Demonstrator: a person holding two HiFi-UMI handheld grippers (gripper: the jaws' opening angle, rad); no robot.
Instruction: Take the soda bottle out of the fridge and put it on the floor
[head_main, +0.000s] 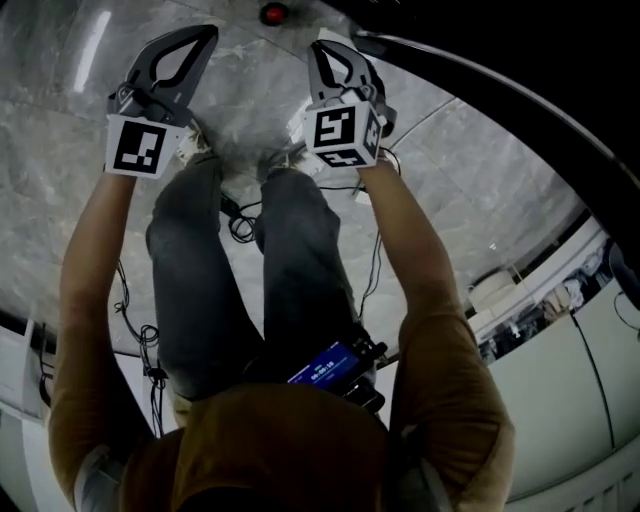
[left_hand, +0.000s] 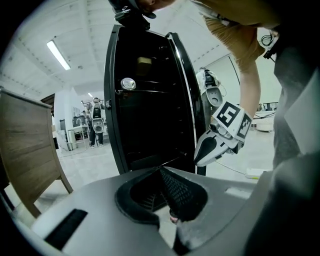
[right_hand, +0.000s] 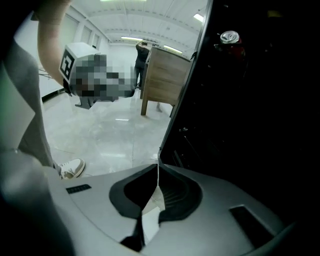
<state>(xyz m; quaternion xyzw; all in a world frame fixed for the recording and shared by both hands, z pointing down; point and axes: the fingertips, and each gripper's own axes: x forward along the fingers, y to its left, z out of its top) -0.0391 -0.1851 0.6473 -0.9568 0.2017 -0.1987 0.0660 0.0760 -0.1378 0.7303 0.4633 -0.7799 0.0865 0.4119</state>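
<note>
In the head view a round red top, apparently the soda bottle seen from above, stands on the marble floor just beyond my two grippers. My left gripper and right gripper are held side by side above my shoes, both shut and empty. In the left gripper view the jaws meet in front of the black fridge, and the right gripper hangs at the right. The right gripper view shows its jaws shut beside the fridge's dark inside.
A silver-topped red can sits high in the fridge; its top also shows in the left gripper view. A wooden table stands behind on the pale floor. Cables trail by my feet. People stand far back.
</note>
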